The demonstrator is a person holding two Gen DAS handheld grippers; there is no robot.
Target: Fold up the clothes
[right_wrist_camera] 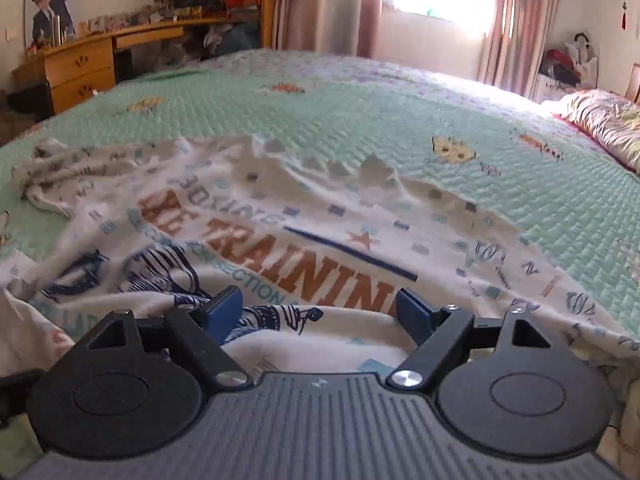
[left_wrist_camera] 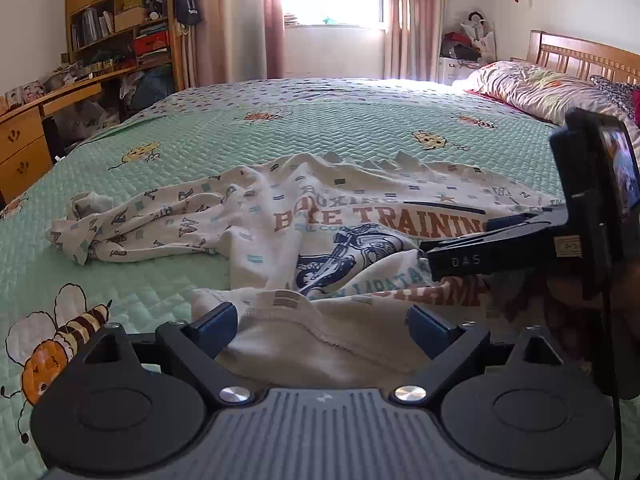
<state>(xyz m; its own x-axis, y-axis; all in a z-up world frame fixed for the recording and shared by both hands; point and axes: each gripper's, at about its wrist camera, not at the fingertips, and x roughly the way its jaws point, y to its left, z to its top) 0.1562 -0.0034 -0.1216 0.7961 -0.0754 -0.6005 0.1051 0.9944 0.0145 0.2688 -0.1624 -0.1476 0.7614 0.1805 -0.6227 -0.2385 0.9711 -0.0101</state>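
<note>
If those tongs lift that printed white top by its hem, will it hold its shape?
Probably not. The printed top already lies in ridges and folds, so it should droop. Its bunched sleeve would likely trail across the quilt. It looks thin, probably light.

The left gripper points forward and downward, its two blue-padded fingers spread wide apart, nothing pressed between them. Ahead of it and off to its right, the right gripper reaches in sideways, tips toward the left gripper's line, its black body rising behind. In its own view the right gripper also tilts downward, fingers standing wide, pads clamping nothing
</note>
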